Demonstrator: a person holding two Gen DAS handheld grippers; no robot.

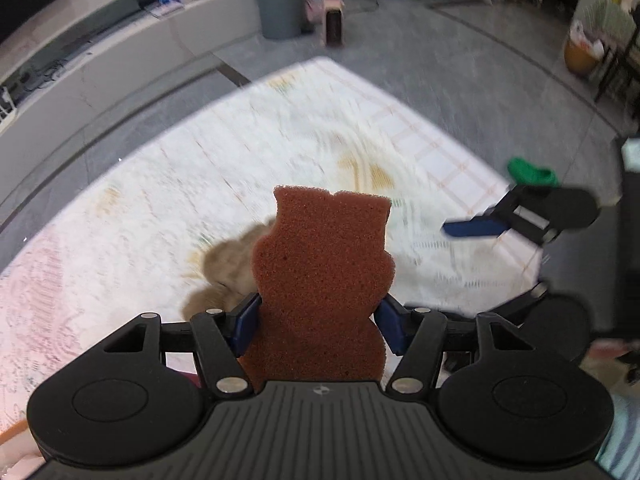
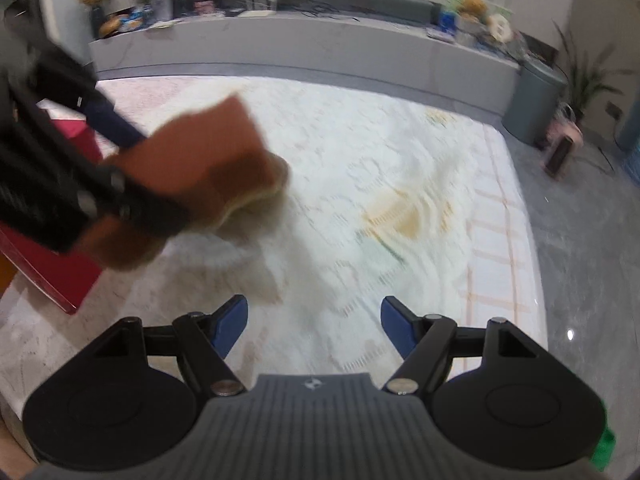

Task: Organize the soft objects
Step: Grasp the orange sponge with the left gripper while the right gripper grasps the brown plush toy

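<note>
My left gripper [image 1: 318,320] is shut on a brown bear-shaped sponge [image 1: 324,272] and holds it upright above the white rug [image 1: 160,208]. A tan sponge [image 1: 228,268] lies on the rug just behind it. In the right wrist view the left gripper [image 2: 120,160] and the brown sponge [image 2: 200,152] show blurred at the left, over the tan sponge [image 2: 260,196]. My right gripper [image 2: 314,324] is open and empty above the rug [image 2: 360,140]; it also shows in the left wrist view [image 1: 492,226] at the right.
A red box [image 2: 48,264] sits at the rug's left edge. A grey bin [image 1: 278,2], a small pink heater [image 1: 334,20] and a long low white cabinet [image 2: 300,48] stand beyond the rug on grey floor. A green object [image 1: 532,172] shows near the right gripper.
</note>
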